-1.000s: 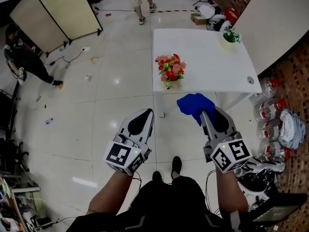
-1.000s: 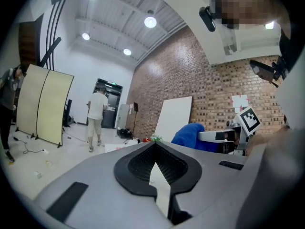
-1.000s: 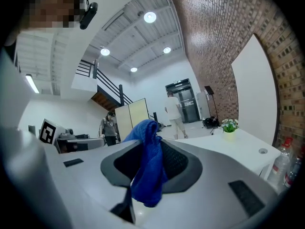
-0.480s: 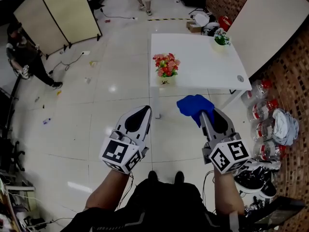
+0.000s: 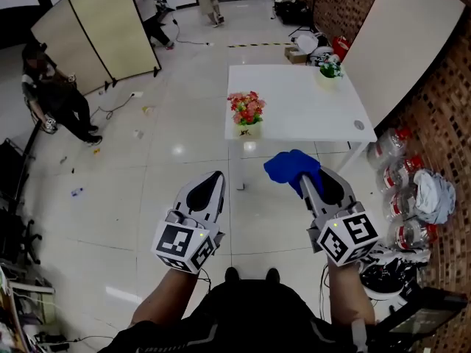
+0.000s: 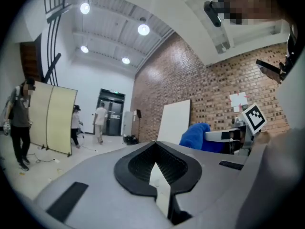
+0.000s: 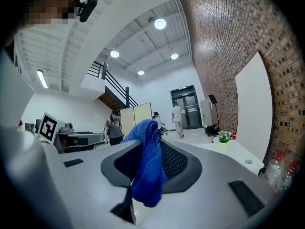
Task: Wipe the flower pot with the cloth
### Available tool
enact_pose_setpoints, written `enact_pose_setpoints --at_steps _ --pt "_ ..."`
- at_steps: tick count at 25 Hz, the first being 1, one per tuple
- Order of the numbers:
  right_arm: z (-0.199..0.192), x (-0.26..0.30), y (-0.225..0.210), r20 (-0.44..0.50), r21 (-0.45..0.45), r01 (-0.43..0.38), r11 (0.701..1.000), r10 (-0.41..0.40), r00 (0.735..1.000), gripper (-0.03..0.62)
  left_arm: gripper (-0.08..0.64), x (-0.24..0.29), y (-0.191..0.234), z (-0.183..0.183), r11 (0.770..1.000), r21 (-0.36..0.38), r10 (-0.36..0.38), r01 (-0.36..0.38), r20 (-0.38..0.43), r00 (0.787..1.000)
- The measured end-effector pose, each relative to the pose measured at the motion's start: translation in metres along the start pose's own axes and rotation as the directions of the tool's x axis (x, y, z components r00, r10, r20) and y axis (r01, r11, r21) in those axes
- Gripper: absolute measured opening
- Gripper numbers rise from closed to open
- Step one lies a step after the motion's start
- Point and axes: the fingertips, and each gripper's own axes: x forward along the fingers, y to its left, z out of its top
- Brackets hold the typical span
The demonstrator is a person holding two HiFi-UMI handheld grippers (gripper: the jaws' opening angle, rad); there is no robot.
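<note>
Ahead, the pot [image 5: 247, 129] stands at eleven o'clock from the right tongs [image 5: 305, 178], clamped on the cloth [image 5: 289, 165], and one o'clock from the closed, empty left tongs [image 5: 215, 176].

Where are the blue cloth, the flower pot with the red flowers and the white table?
blue cloth [image 5: 288, 166]: head view, middle of the bunched fabric.
flower pot [image 5: 248, 130]: head view, its front wall.
white table [image 5: 302, 109]: head view, bare top.
</note>
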Motion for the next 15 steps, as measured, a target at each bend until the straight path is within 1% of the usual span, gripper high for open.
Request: enact_pose_setpoints --at_steps 2,5,8,9,13,15 --pt "0.001 -0.003 0.002 0.004 0.008 0.0 1.0 0.0 1.0 0.097 0.0 -0.007 0.005 0.005 0.999 0.018 0.04 -0.04 0.02 0.999" --pt "0.004 -0.004 0.004 0.007 0.005 -0.003 1.0 0.003 1.0 0.097 0.0 -0.011 0.007 0.011 0.998 0.024 0.048 -0.049 0.03 0.998" --pt "0.002 -0.003 0.007 0.005 -0.001 -0.015 1.0 0.015 1.0 0.097 0.0 -0.017 0.011 0.018 0.995 0.045 0.087 -0.09 0.06 0.994" --pt "0.001 -0.004 0.008 0.003 -0.001 -0.016 1.0 0.016 1.0 0.097 0.0 -0.018 0.01 0.017 0.995 0.046 0.091 -0.094 0.066 0.994" --pt "0.002 -0.007 0.007 0.007 0.003 -0.005 1.0 0.005 1.0 0.097 0.0 -0.015 0.007 0.015 0.998 0.016 0.067 -0.068 0.065 0.996" --pt "0.003 -0.007 0.006 0.005 0.002 -0.002 1.0 0.002 1.0 0.097 0.0 -0.014 0.009 0.016 0.998 0.016 0.064 -0.065 0.066 0.996"
